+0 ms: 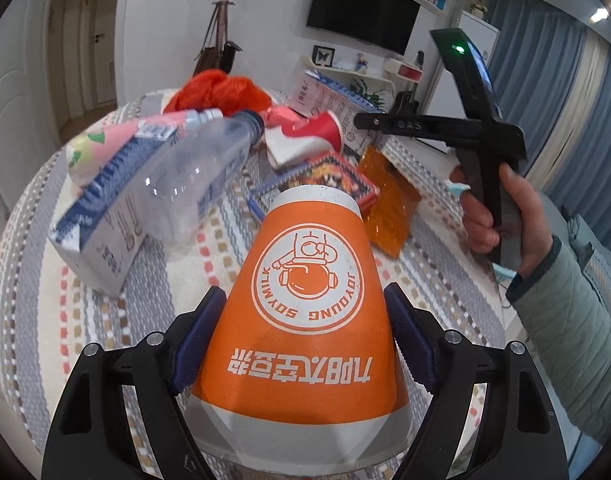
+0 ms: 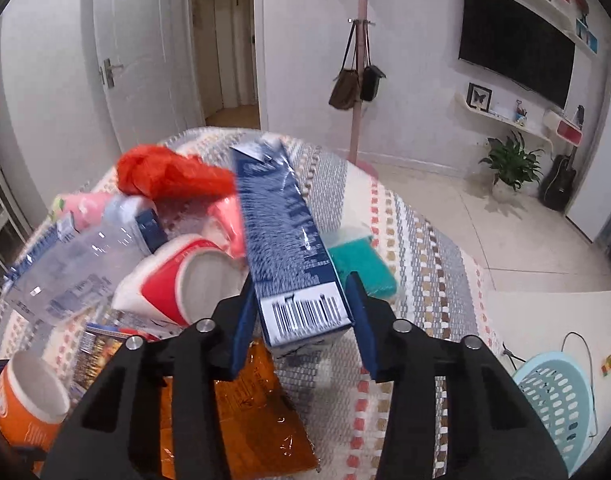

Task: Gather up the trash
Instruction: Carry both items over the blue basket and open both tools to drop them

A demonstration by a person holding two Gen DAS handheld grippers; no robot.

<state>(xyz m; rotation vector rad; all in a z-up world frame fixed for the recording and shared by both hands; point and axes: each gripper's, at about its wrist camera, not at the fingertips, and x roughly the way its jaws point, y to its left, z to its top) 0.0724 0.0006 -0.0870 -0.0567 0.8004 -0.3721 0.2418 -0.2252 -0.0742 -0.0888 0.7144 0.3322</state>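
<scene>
My left gripper is shut on an orange paper cup with a white soymilk logo, held above the round table; the cup also shows in the right wrist view. My right gripper is shut on a blue and white carton, barcode end toward the camera; the same gripper and hand show in the left wrist view. Trash on the table: a clear plastic bottle, a red and white paper cup, an orange plastic bag, a pink bottle.
The table carries a patterned woven cloth, a second blue and white carton, an amber plastic wrapper, a colourful packet and a teal pack. A light blue perforated basket stands on the floor at the right.
</scene>
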